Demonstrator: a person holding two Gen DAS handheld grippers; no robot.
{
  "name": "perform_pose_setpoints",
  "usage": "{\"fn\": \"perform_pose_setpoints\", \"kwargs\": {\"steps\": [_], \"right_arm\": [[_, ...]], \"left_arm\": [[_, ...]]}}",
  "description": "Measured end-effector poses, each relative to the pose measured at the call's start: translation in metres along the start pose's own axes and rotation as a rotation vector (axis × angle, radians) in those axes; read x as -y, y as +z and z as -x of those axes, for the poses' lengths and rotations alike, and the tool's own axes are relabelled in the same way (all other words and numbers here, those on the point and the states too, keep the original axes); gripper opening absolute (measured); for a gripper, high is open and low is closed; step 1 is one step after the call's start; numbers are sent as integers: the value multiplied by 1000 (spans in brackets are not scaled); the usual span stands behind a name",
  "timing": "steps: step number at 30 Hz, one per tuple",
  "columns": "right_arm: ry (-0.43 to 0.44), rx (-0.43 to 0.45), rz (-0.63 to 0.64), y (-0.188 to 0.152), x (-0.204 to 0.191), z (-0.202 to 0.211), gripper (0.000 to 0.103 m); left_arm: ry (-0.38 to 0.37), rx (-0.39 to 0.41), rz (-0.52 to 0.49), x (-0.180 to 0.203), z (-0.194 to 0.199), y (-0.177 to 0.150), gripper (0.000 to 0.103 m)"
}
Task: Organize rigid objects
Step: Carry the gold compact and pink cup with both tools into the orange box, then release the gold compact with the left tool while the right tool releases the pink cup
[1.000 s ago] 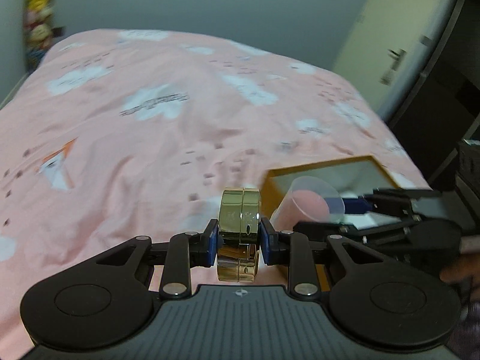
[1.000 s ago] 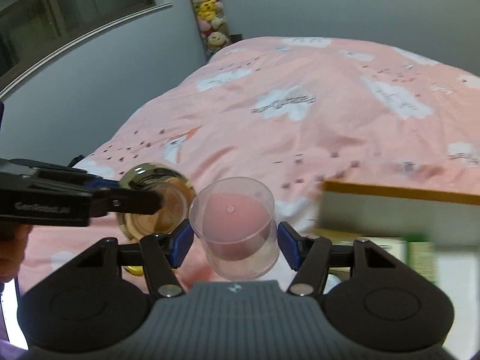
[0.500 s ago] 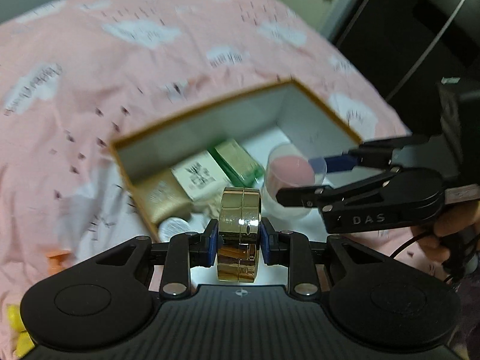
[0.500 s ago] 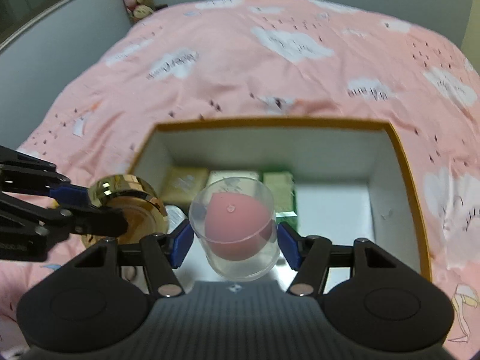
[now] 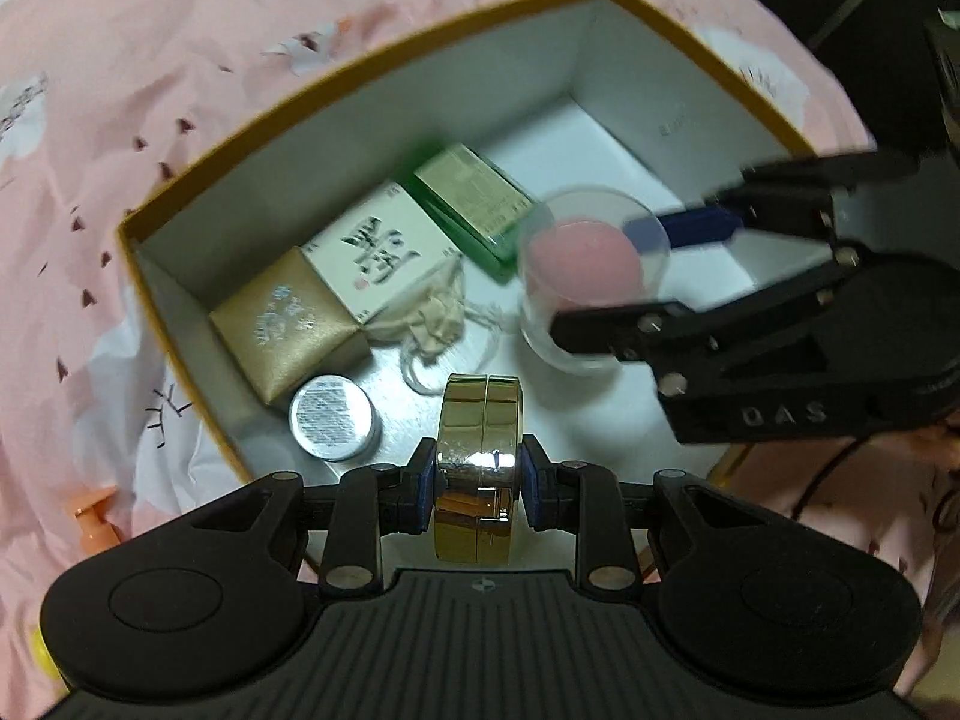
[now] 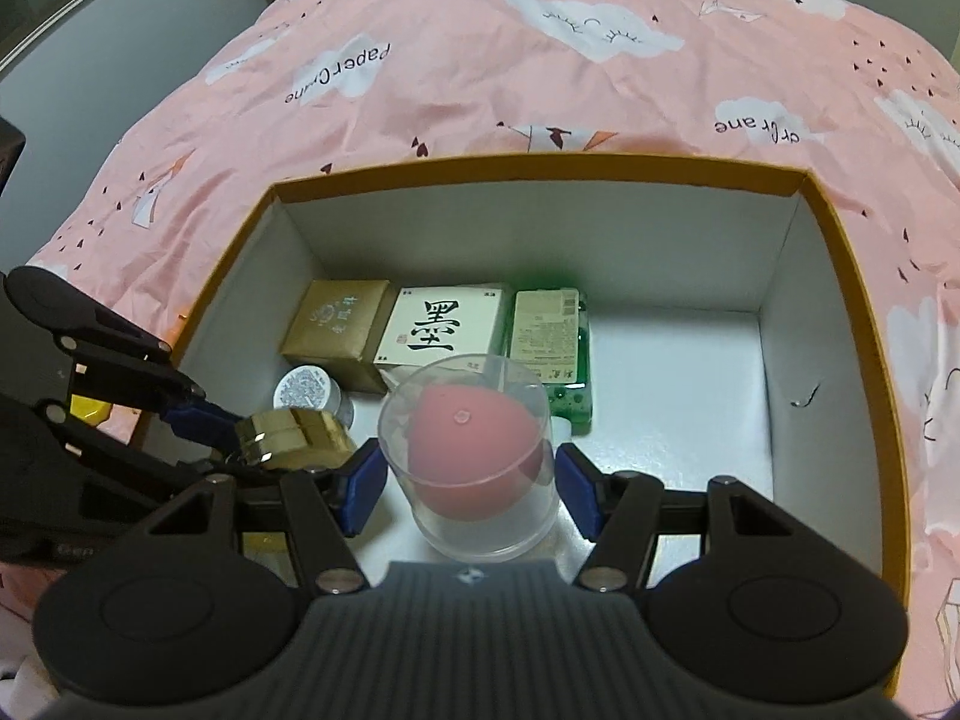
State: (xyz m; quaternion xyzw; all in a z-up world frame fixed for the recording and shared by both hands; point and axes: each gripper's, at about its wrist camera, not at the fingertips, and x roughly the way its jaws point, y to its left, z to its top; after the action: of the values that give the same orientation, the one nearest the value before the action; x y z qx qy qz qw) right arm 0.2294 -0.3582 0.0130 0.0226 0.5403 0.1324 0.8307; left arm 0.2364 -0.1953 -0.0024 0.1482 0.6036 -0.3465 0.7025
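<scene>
Both tools over the open box on the pink bedspread, each loaded. Left gripper closed on the gold round case, held on edge, pads pressing its flat faces. Right gripper around the clear tub with a pink sponge inside; pads close against the tub's sides, apparently gripping it, though firm contact cannot be confirmed.

Along the box's far-left side, a row: gold box, white box with black lettering, green case. Small silver tin nearer, just beside the gold box.

Risks, as judgement:
- Round case on edge, likely to roll or tip onto the tin if released from height.
- Tub possibly only lightly pinched; could slip or land on the green case if set down too far forward.
- Grippers near each other over the near-left corner; a clash possible if both descend together.

Only in the left view: a beige drawstring pouch in front of the white box, hidden behind the tub from the right. Only in the right view: the bare floor at the box's right, room for both items.
</scene>
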Motion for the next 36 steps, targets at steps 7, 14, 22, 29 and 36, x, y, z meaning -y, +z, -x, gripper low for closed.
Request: {"fn": "perform_pose_setpoints", "kwargs": {"steps": [7, 14, 22, 29, 36], "right_arm": [[-2, -10, -13, 0, 7, -3, 61], [6, -11, -15, -1, 9, -3, 61], [34, -31, -19, 1, 7, -4, 61], [56, -64, -40, -1, 6, -8, 61], [82, -97, -57, -4, 3, -15, 61]], "left_arm": [[105, -84, -153, 22, -21, 14, 31], [231, -103, -349, 36, -29, 11, 31], [197, -115, -403, 31, -29, 8, 32], [125, -68, -346, 23, -11, 4, 43], [-8, -56, -293, 21, 0, -2, 43]]}}
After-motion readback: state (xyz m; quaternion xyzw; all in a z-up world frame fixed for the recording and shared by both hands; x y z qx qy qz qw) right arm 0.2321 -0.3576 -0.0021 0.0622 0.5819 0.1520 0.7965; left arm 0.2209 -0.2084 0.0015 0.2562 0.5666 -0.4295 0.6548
